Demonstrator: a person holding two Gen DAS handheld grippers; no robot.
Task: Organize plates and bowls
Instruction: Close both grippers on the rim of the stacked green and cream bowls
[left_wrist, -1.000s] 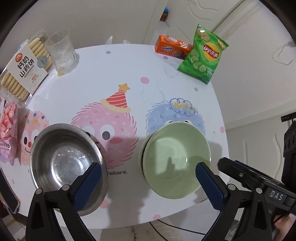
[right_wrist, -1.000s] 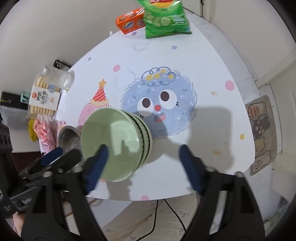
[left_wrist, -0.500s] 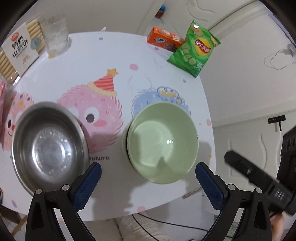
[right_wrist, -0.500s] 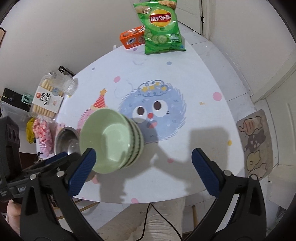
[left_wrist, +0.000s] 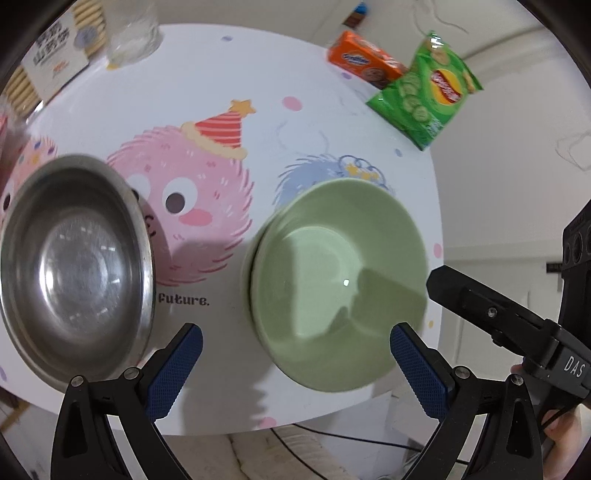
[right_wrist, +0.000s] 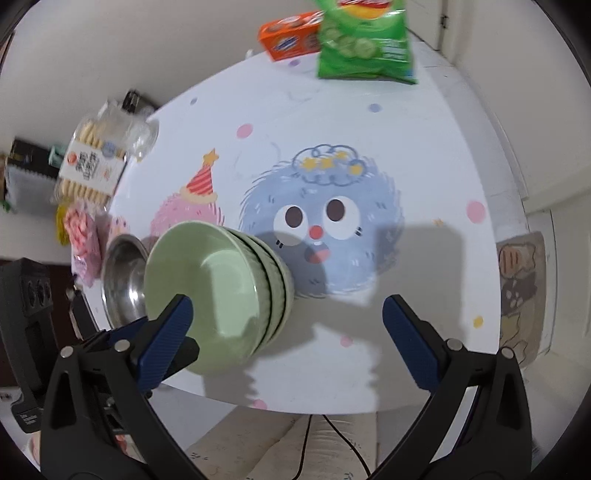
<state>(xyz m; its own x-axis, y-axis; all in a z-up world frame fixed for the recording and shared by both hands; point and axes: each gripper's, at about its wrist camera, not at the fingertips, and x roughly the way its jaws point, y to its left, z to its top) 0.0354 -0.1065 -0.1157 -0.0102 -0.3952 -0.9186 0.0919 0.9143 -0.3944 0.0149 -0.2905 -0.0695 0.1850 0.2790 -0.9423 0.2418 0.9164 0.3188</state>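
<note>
The round white table (left_wrist: 229, 81) has a printed cloth with a pink furry monster in a party hat (left_wrist: 199, 199) and a blue furry monster (right_wrist: 325, 221). At the far edge lie an orange biscuit box (left_wrist: 364, 62) and a green bag of chips (left_wrist: 424, 96), touching each other. On the far left side there is a clear plastic cup (left_wrist: 131, 31) beside a tray of pale biscuits (right_wrist: 92, 162). Near it lies a pink snack packet (right_wrist: 83, 243). On the floor at the right lies a mat with cat pictures (right_wrist: 521, 295).
</note>
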